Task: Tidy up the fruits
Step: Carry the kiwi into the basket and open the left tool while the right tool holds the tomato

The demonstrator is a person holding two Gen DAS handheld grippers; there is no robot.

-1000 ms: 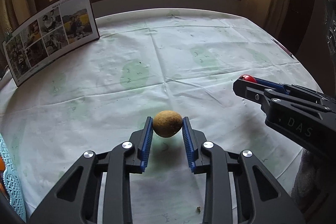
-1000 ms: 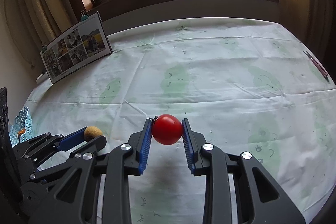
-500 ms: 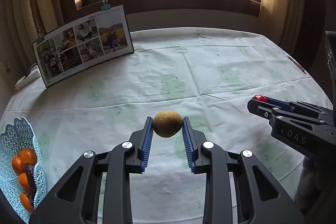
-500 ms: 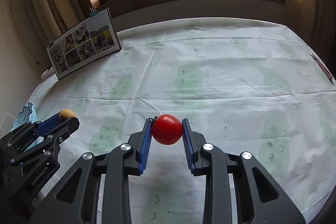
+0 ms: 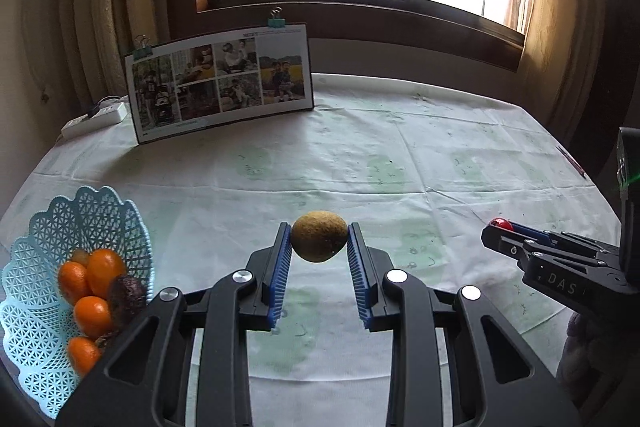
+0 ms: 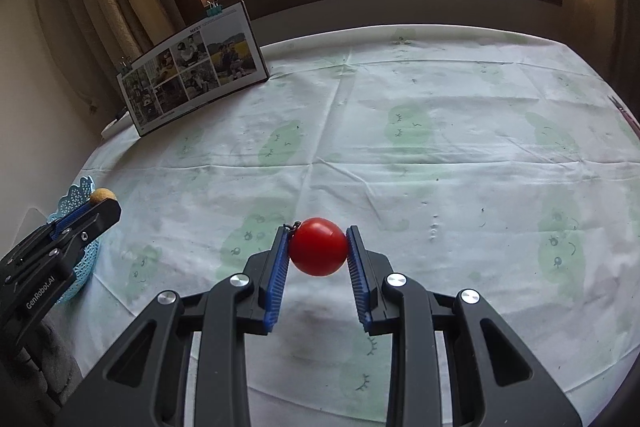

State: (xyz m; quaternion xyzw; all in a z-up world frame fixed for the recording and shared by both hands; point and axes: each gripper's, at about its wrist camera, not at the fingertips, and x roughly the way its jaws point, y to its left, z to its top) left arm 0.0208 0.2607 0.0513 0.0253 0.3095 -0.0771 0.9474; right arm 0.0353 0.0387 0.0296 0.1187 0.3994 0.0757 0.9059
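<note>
Left wrist view gives me the table (image 5: 400, 155) under a pale cloth with faint green patches, its far edge under the window and wide bare cloth around the photo board (image 5: 220, 83) standing at the back left. Nearer than that board, at the table's left edge, I see the light blue lattice basket (image 5: 48, 239) with oranges (image 5: 94, 291) and a dark fruit in it. My left gripper (image 5: 319, 239) is clamped on a brown kiwi (image 5: 319, 235), lifted off the cloth, to the right of the basket. My right gripper (image 6: 318, 247) is clamped on a red tomato (image 6: 318, 246) above open cloth, well right of the board. "DAS" reads on its side; the right wrist view shows "GenRobot.AI" on the left one, but only the basket's rim, not its fruit.
</note>
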